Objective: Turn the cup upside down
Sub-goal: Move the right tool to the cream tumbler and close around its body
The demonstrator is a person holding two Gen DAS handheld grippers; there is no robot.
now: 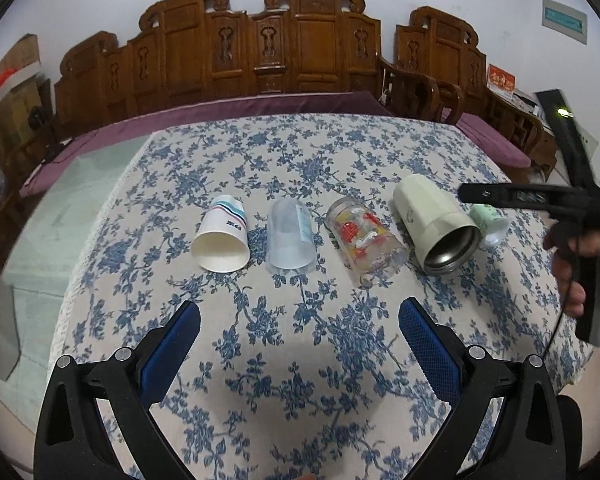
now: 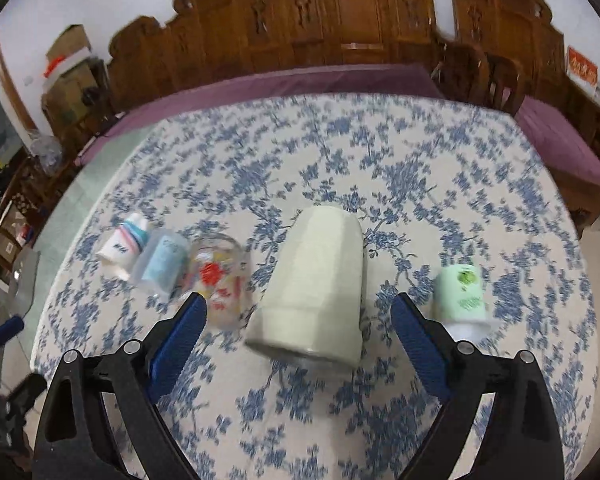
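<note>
Several cups lie on their sides in a row on the floral tablecloth [image 1: 300, 360]: a paper cup [image 1: 222, 236], a clear plastic cup [image 1: 290, 236], a printed glass [image 1: 364, 240], a cream steel-lined mug [image 1: 434, 222] and a small green cup [image 1: 488, 222]. My left gripper [image 1: 300, 316] is open and empty, short of the row. My right gripper [image 2: 298, 312] is open, its jaws on either side of the cream mug [image 2: 316, 284], not touching it. The right gripper also shows in the left wrist view [image 1: 532, 196], above the green cup. The green cup [image 2: 462, 296] lies just right of its right finger.
A carved wooden bench [image 1: 300, 48] with a purple cushion stands behind the table. Wooden chairs [image 1: 420, 92] stand at the back right. The table edge falls away to a green floor [image 1: 60, 216] at the left.
</note>
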